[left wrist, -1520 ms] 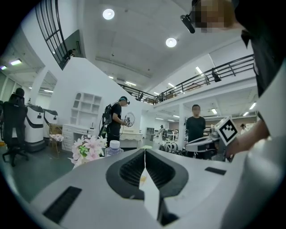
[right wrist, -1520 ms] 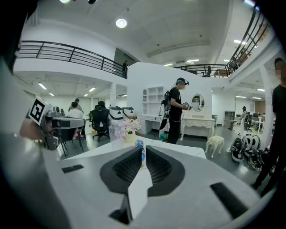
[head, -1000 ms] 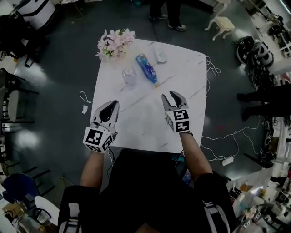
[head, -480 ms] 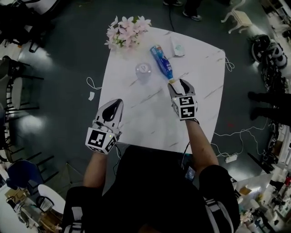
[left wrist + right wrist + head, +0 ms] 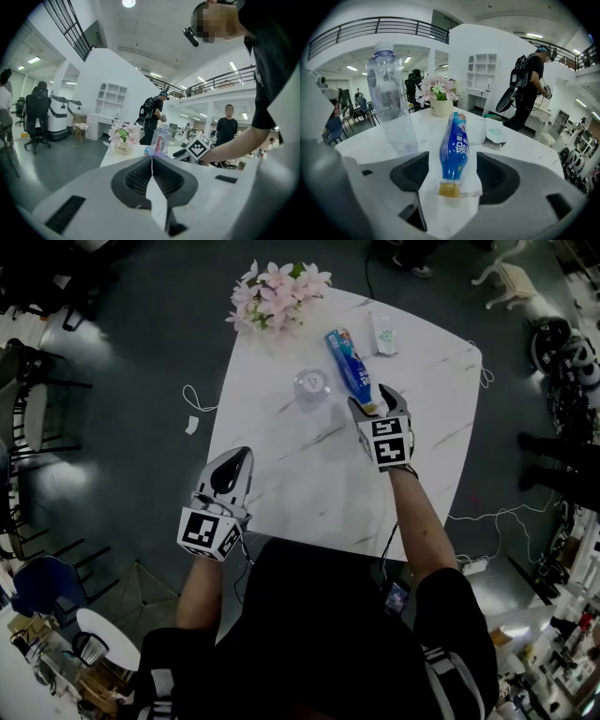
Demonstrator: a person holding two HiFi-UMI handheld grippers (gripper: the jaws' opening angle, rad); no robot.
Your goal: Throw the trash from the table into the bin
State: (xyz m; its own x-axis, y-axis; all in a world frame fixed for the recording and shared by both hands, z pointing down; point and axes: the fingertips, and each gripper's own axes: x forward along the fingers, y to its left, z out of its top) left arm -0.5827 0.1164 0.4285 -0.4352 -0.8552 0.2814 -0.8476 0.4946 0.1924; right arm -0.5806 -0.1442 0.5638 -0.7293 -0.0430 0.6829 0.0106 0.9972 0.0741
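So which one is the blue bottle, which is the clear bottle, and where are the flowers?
blue bottle (image 5: 456, 143), right gripper view, on its blue label.
clear bottle (image 5: 389, 101), right gripper view, on its see-through body.
pink flowers (image 5: 278, 292), head view, on the middle of the blossoms.

Left gripper (image 5: 240, 456) fingers together, right gripper (image 5: 378, 400) outstretched, fingers just opening, blue bottle (image 5: 457, 140) neck between them

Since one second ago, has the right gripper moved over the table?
Yes. The right gripper went forward across the table to the blue bottle; its fingers have just been opening, with the cap end between them.
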